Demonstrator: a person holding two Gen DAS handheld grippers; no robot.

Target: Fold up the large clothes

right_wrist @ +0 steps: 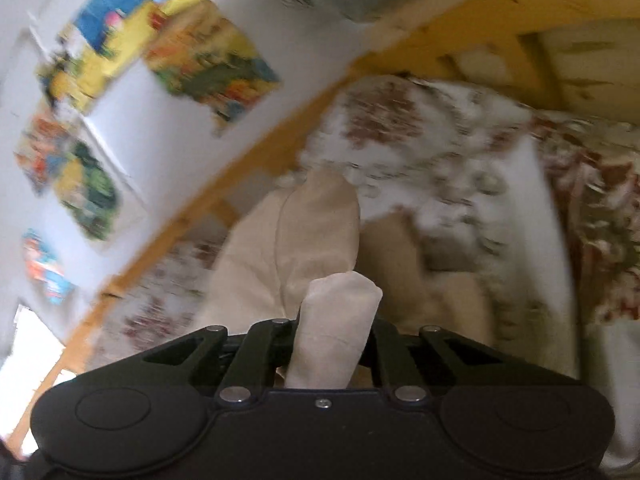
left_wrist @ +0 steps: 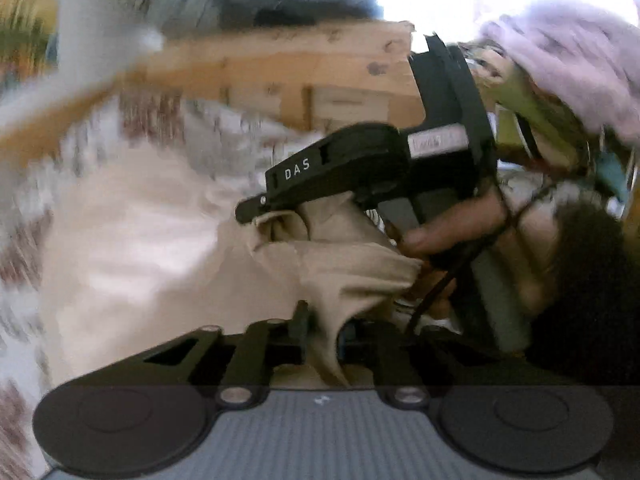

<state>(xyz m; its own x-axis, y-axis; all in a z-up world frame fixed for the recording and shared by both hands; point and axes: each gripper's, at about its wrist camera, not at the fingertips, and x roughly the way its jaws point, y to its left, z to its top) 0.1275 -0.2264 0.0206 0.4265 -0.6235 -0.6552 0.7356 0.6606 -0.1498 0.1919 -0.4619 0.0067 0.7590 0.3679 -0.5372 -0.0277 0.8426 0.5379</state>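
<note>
Left wrist view shows no bin or basket, only a beige garment (left_wrist: pixel 132 248) spread over a floral bedspread (left_wrist: pixel 224 128) inside a wooden bed frame (left_wrist: pixel 280 76); the left gripper (left_wrist: pixel 320 332) has a fold of that cloth between its narrowly parted jaws; whether they press it is unclear; the right gripper (left_wrist: pixel 256 212), held by a hand (left_wrist: pixel 460 224), reaches in from the right, tilted downward, jaws closed on a bunched edge; right wrist view shows cloth rising between its jaws.
</note>
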